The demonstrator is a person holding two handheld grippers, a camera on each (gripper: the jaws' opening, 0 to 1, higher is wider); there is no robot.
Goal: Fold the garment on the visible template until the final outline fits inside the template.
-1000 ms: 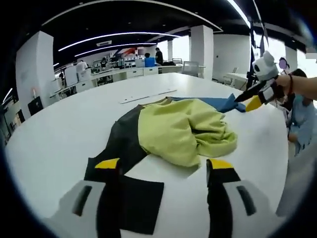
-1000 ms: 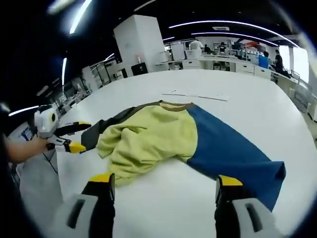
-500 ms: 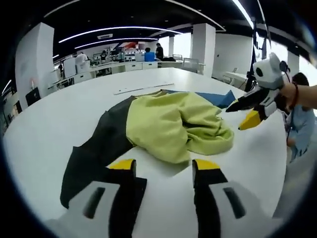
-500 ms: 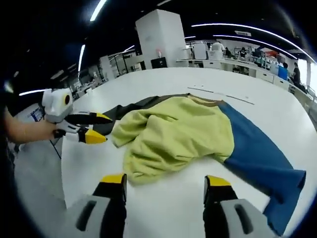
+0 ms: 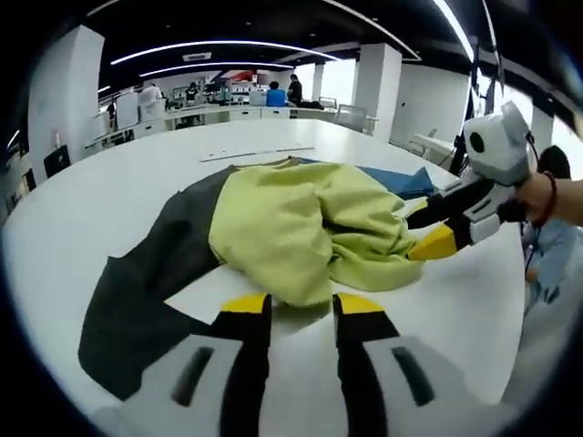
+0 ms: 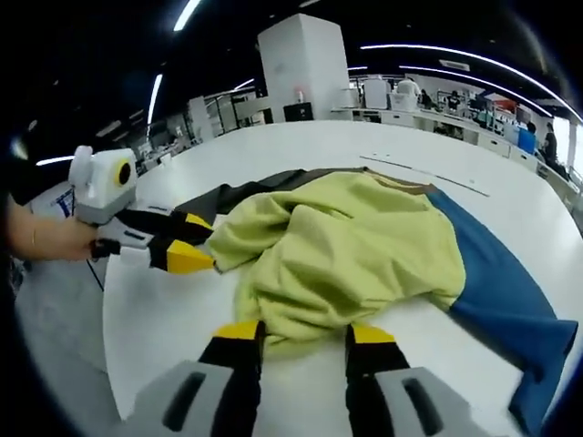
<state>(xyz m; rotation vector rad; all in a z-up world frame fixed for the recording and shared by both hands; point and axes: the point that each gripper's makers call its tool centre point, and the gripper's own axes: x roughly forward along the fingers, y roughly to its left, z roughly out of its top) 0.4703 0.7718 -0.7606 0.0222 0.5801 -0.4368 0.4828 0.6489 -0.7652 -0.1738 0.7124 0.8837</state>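
Nearest you in the left gripper view, your left gripper (image 5: 301,308) sits at the bottom centre with its jaws drawn narrow around the near hem of the garment (image 5: 282,228). A little worktop shows between the yellow tips, so you likely have not pinched the cloth yet. In the right gripper view, your right gripper (image 6: 305,335) is at the bottom centre in the same state: jaws narrow, tips at the yellow-green edge, and whether cloth is caught between them cannot be told.

This reads as the grasp before a fold. Your next move calls for closing on the hem at both points, then lifting and carrying the edge over evenly so the bunched layer flattens rather than piles up.

The garment lies across the middle of the white worktop (image 5: 109,200). Its yellow-green body is rumpled and heaped. In the left gripper view a dark sleeve (image 5: 137,291) trails to the lower left and a blue sleeve (image 5: 396,180) peeks out at right of centre. In the right gripper view the blue one runs to the lower right. Nothing is folded neatly so far.

Farther off, a thin pale strip (image 5: 258,152) lies on the worktop beyond the collar.
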